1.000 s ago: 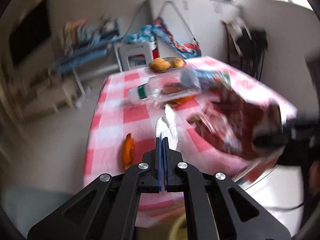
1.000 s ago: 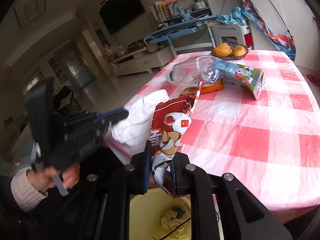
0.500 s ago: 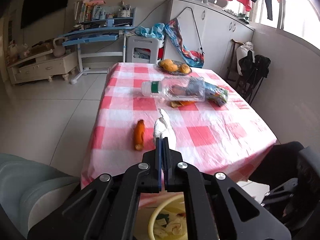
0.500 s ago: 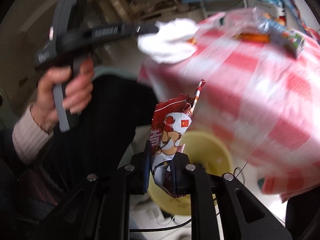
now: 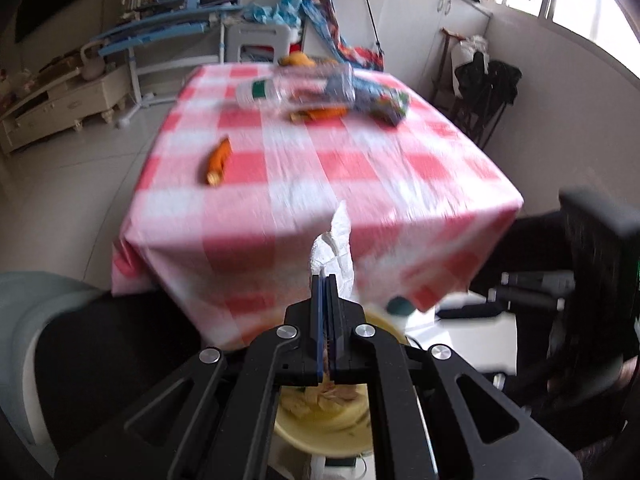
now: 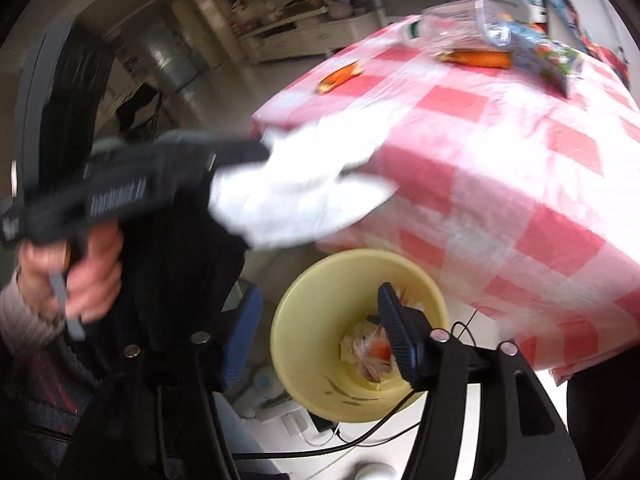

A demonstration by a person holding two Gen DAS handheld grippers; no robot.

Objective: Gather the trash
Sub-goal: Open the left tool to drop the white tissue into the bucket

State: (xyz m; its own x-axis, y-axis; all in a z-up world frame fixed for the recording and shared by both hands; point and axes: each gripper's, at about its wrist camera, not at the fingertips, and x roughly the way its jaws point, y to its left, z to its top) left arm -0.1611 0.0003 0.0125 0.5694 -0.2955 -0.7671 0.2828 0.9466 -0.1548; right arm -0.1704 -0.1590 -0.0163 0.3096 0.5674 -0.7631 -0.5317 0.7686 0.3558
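Note:
My left gripper is shut on a crumpled white tissue and holds it over the yellow bin below the table edge. In the right wrist view the left gripper shows with the tissue beside the bin. My right gripper is open and empty above the bin; the red snack bag lies inside it. On the pink checked table lie an orange peel, a clear plastic bottle, another orange peel and a colourful wrapper.
A bowl of oranges stands at the table's far end. A white stool and blue desk stand behind the table. A black chair is at the right. Cables lie on the floor by the bin.
My right gripper opened and the red snack bag dropped into the bin. My left gripper carried the tissue back off the table towards the bin.

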